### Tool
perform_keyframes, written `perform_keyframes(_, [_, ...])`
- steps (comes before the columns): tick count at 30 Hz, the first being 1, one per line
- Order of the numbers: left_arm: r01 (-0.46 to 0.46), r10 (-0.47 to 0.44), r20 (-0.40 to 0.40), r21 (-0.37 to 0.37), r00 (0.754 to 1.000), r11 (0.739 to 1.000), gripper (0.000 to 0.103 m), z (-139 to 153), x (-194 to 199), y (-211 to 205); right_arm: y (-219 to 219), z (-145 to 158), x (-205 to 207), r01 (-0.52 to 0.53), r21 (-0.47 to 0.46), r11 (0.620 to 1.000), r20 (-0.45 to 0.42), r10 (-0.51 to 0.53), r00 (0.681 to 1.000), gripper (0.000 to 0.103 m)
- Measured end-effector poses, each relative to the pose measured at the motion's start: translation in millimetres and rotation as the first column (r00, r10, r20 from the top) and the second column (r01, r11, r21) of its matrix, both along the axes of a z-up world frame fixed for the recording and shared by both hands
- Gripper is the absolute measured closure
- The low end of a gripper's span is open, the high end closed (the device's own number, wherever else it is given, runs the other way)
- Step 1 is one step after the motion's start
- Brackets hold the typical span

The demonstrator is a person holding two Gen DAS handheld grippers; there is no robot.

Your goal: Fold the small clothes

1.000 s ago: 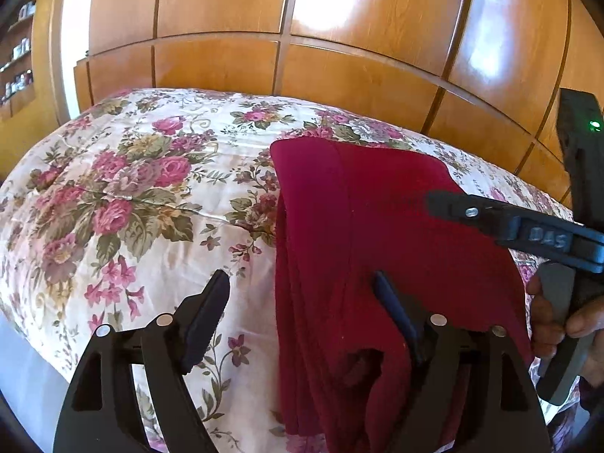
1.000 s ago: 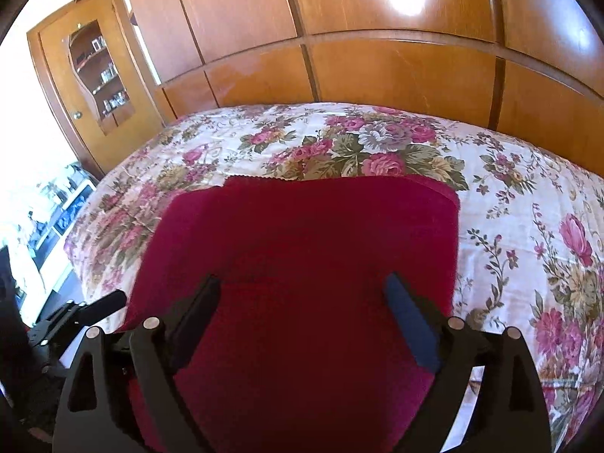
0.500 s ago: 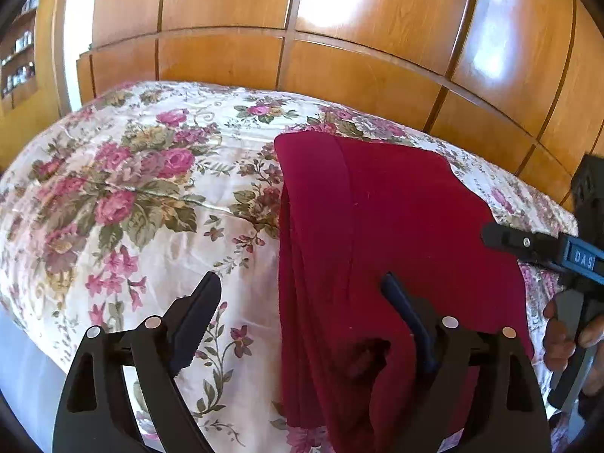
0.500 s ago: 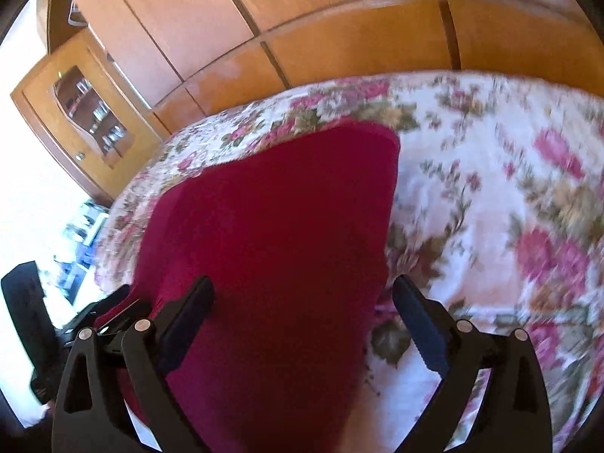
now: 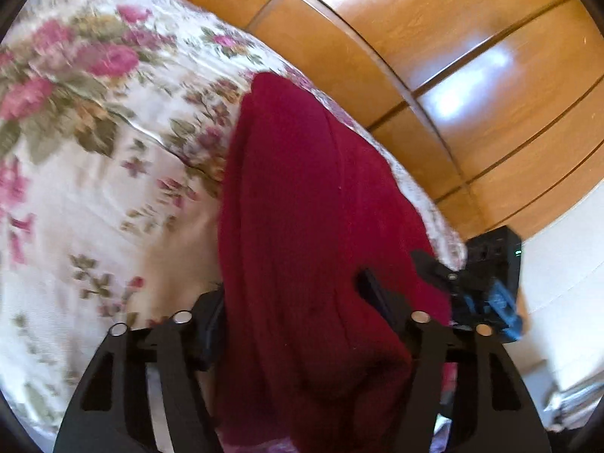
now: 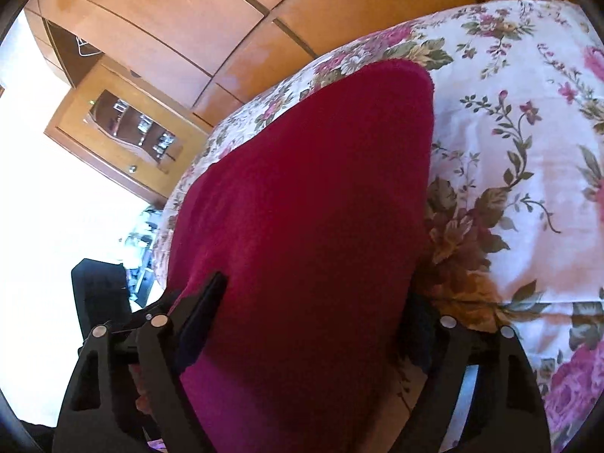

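A dark red garment [image 5: 309, 226] lay folded into a long strip on the bed [image 5: 94, 196], which wore a white cover printed with pink roses and green leaves. In the left wrist view the strip ran from about 12 o'clock, near the far edge of the bed, down to 6 o'clock, where its near end bulged up between the two fingers of the left claw [image 5: 292, 302]. That claw stood spread wide, straddling the cloth: its left finger [image 5: 211, 313] sat just at the garment's left edge against the bedcover, and its right finger [image 5: 377, 294] lay on top of the red fabric. Whether either finger pressed into the cloth could not be told. At 3 o'clock in the same view the right claw [image 5: 487, 294] showed as a black body with a blue part and a small green light, close beside the garment's right edge.

In the right wrist view the garment [image 6: 313, 207] filled the middle, tapering toward 1 o'clock. The right claw [image 6: 311, 302] was likewise spread, with its left finger [image 6: 204, 302] resting on the cloth and its right finger largely hidden behind the garment's right edge, where the floral cover began. Polished wooden wardrobe panels [image 6: 170, 11] rose behind the bed from 10 to 12 o'clock, and a small glass-fronted wooden cabinet [image 6: 128, 128] stood at 9 o'clock.
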State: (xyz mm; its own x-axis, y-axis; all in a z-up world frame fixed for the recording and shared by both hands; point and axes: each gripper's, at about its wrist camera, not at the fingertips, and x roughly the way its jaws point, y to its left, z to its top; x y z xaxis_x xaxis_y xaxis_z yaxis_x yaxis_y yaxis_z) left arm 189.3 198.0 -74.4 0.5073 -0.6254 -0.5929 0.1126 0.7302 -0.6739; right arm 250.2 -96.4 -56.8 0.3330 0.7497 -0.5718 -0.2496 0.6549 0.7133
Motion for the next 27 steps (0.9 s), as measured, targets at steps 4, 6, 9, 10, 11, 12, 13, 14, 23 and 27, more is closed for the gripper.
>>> perform_keyframes(4, [0.009, -0.009, -0.001, -0.056, 1.000, 0.998, 0.053, -1.7, -1.4, -0.3, 0.4, 5.6, -5.6, -0.019, -0.004, 1.000, 0.013, 0.019, 1.000, 0.051])
perform_keyframes(6, [0.003, -0.003, 0.001, -0.064, 1.000, 0.998, 0.055, 2.8, -4.8, -0.5, 3.6, 15.6, -9.8, -0.029, -0.018, 0.999, 0.030, 0.030, 0.999, 0.057])
perform_keyframes(9, [0.006, -0.004, 0.022, -0.072, 1.000, 0.997, 0.057, 13.8, -12.6, -0.9, 9.6, 33.9, -16.8, -0.049, -0.050, 0.998, 0.072, 0.052, 0.996, 0.061])
perform_keyframes(10, [0.009, -0.006, 0.033, -0.080, 0.999, 0.997, 0.058, 18.8, -16.7, -0.4, 10.9, 39.3, -19.8, -0.056, -0.051, 0.997, 0.082, 0.060, 0.995, 0.062])
perform_keyframes(11, [0.009, -0.006, 0.039, -0.086, 0.999, 0.996, 0.058, 22.4, -20.2, 0.3, 11.9, 44.5, -22.4, -0.063, -0.049, 0.997, 0.090, 0.067, 0.994, 0.062])
perform_keyframes(12, [0.009, -0.005, 0.044, -0.092, 0.999, 0.996, 0.058, 26.1, -22.8, 1.7, 13.5, 51.4, -26.1, -0.075, -0.046, 0.996, 0.104, 0.079, 0.991, 0.062])
perform_keyframes(13, [0.009, -0.003, 0.054, -0.098, 0.999, 0.995, 0.058, 31.8, -28.9, 5.0, 15.4, 56.8, -28.4, -0.083, -0.047, 0.995, 0.115, 0.088, 0.989, 0.062])
perform_keyframes(14, [0.007, -0.001, 0.063, -0.099, 0.998, 0.995, 0.058, 36.3, -32.8, 6.4, 18.7, 62.6, -30.1, -0.093, -0.048, 0.995, 0.127, 0.098, 0.987, 0.063])
perform_keyframes(23, [-0.126, 0.137, 0.222, -0.064, 0.965, 0.990, 0.058, 107.2, -72.0, 72.1, 99.3, 130.3, -16.6, -0.278, -0.005, 0.961, 0.282, 0.268, 0.921, 0.063])
perform_keyframes(27, [-0.240, 0.229, 0.300, 0.001, 0.926, 0.971, 0.058, 136.4, -83.0, 110.9, 157.4, 138.4, 10.6, -0.394, 0.041, 0.918, 0.296, 0.366, 0.883, 0.062])
